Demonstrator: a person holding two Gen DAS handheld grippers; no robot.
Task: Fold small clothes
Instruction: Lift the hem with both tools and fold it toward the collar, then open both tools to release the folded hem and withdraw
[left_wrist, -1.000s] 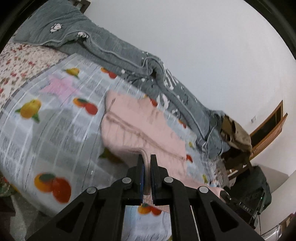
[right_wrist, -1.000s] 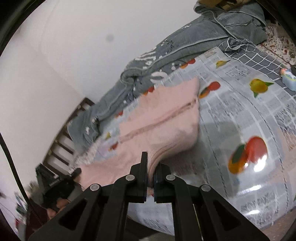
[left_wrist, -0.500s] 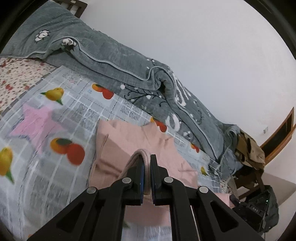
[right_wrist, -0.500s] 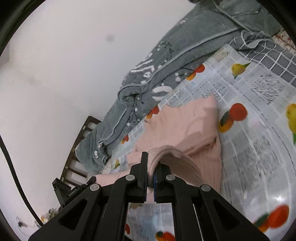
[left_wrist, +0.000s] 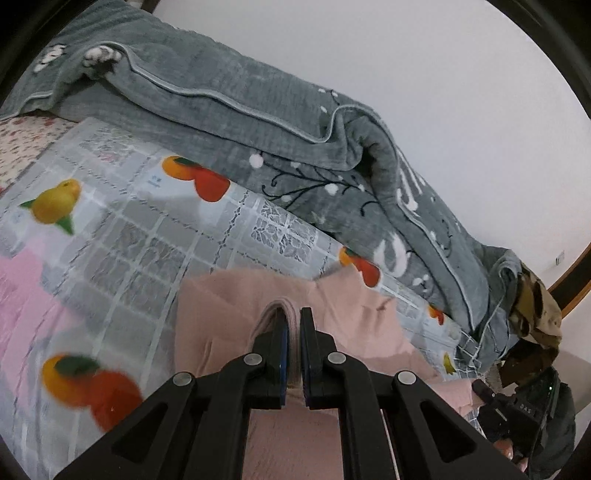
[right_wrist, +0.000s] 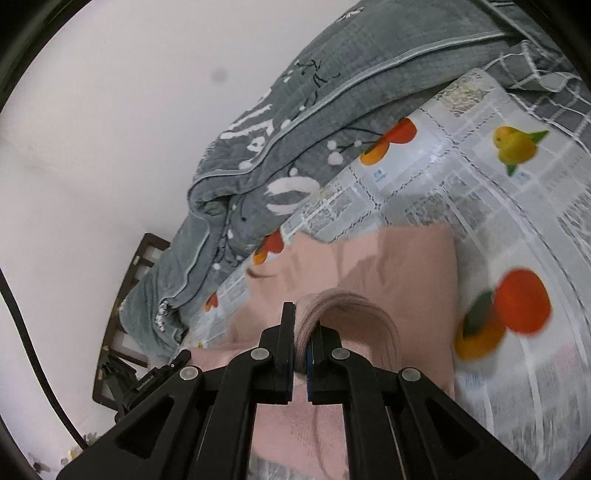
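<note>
1. Both claws, left claw (left_wrist: 293, 325) and right claw (right_wrist: 303, 325), clamped on pink garment (left_wrist: 229, 310).
2. Hem carried farther across bed (left_wrist: 140, 236) than a moment ago; fold nearly closed.

Grey quilt (left_wrist: 280, 122) (bunched) blocks beyond open fruit-print cloth (left_wrist: 122, 251).

left claw (left_wrist: 293, 326) clamped, right claw (right_wrist: 303, 328) seemingly clamped
</note>
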